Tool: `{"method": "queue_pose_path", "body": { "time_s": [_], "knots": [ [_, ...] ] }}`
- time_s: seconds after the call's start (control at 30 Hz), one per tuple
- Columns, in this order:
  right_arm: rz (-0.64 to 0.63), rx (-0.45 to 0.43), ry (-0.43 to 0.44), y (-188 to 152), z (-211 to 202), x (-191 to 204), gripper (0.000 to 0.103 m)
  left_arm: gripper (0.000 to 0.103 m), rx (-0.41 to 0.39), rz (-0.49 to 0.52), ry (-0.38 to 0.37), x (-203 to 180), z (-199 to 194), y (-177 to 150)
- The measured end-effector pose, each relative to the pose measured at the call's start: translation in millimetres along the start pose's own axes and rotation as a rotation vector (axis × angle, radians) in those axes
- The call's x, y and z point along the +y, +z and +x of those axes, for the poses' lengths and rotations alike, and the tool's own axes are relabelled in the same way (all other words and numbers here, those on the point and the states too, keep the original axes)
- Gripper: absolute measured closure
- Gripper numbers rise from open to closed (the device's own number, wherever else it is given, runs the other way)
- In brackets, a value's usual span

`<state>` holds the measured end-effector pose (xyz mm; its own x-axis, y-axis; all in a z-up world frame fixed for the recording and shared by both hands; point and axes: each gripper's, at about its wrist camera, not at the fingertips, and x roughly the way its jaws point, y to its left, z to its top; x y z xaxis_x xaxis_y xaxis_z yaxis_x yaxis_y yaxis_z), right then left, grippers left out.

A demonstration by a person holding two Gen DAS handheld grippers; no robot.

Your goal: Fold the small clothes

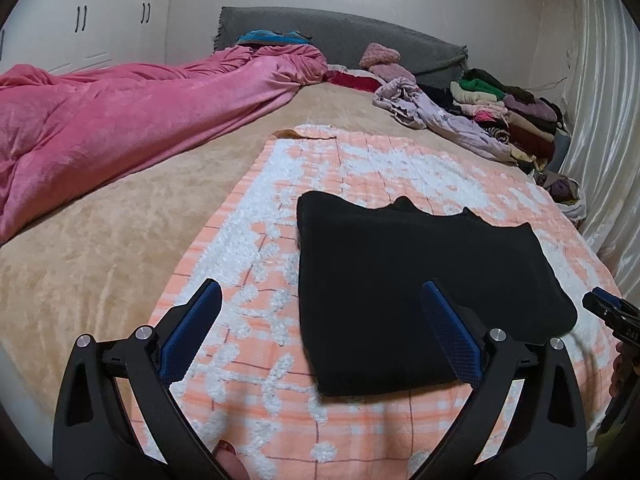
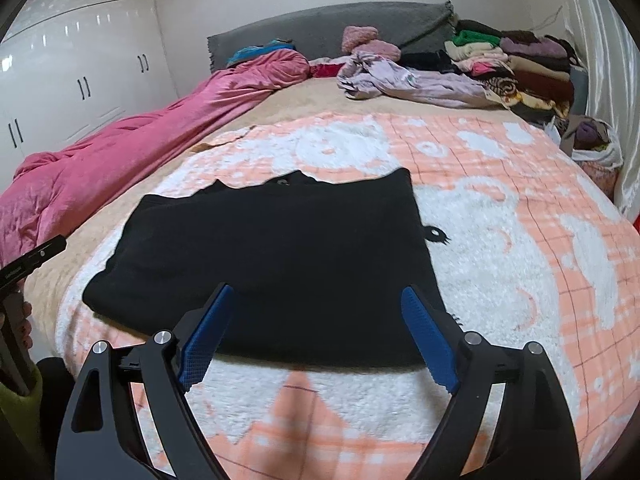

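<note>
A black garment lies folded flat on an orange and white checked blanket on the bed. It also shows in the right wrist view. My left gripper is open and empty, above the garment's near left corner. My right gripper is open and empty, just above the garment's near edge. Its body shows at the right edge of the left wrist view.
A pink duvet lies along the left of the bed. A lilac crumpled cloth and stacked folded clothes sit at the far right by a curtain. A grey headboard and white wardrobes stand behind.
</note>
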<state>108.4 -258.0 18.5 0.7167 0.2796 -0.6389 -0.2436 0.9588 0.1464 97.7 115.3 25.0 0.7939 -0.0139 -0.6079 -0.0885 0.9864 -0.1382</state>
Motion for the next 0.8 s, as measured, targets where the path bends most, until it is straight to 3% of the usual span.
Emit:
{"method": "queue_pose_path", "body": {
  "time_s": [0.1,0.47,0.8],
  "knots": [
    [-0.011,-0.017,0.009,2.6,-4.9,10.1,0.011,0.010,-0.009,-0.007,0.004,3.3,-4.5,2.8],
    [-0.077,-0.040,0.068,10.6,-11.5,49.8,0.011,0.010,-0.033,-0.033,0.015,16.8,-14.9,9.8],
    [-0.200,0.001,0.181,13.8,15.7,114.9,0.011,0.010,-0.021,-0.075,0.045,36.9,-9.1,10.7]
  ]
}}
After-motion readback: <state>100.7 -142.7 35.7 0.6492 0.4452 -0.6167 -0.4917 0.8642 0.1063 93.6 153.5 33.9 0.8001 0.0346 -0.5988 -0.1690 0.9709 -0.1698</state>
